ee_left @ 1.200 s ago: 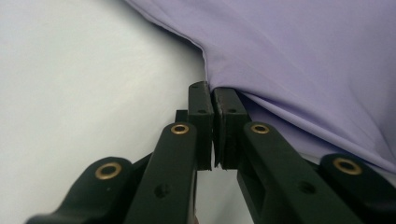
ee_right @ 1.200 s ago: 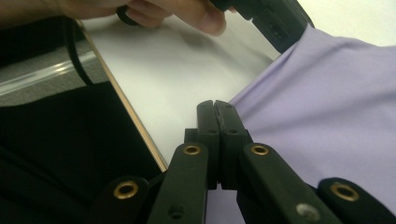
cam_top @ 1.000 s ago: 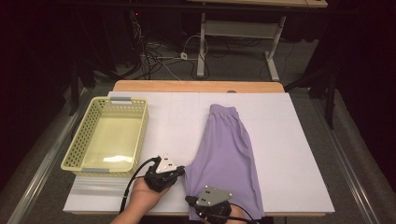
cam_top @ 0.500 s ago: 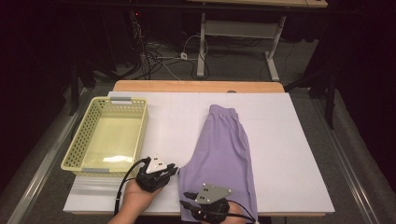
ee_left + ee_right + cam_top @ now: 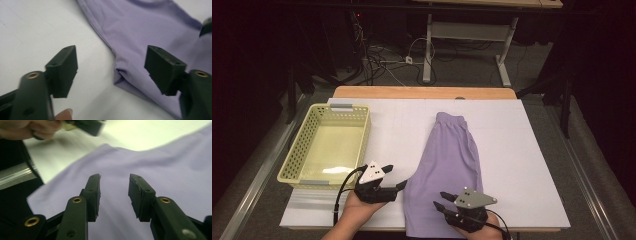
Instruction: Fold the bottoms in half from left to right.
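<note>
A lavender garment (image 5: 452,165) lies folded lengthwise on the white table (image 5: 522,165). My left gripper (image 5: 396,176) rests at the garment's near left edge and points right. Its jaws have just been opening and stand wide; in the left gripper view (image 5: 111,70) the folded cloth edge (image 5: 150,30) lies between them untouched. My right gripper (image 5: 441,200) hovers over the garment's near end and points left. Its jaws have just been opening too. In the right gripper view (image 5: 115,195) they stand partly apart above the cloth (image 5: 162,170), with nothing between the pads.
A yellow perforated basket (image 5: 362,140) stands empty at the table's left side. The other hand (image 5: 42,130) with its gripper shows at the top left of the right gripper view. Cables and desk legs lie on the floor behind the table.
The left gripper's jaws have spread wide and let go of the cloth edge. The right gripper has moved to the right over the garment's near end, its jaws now apart.
</note>
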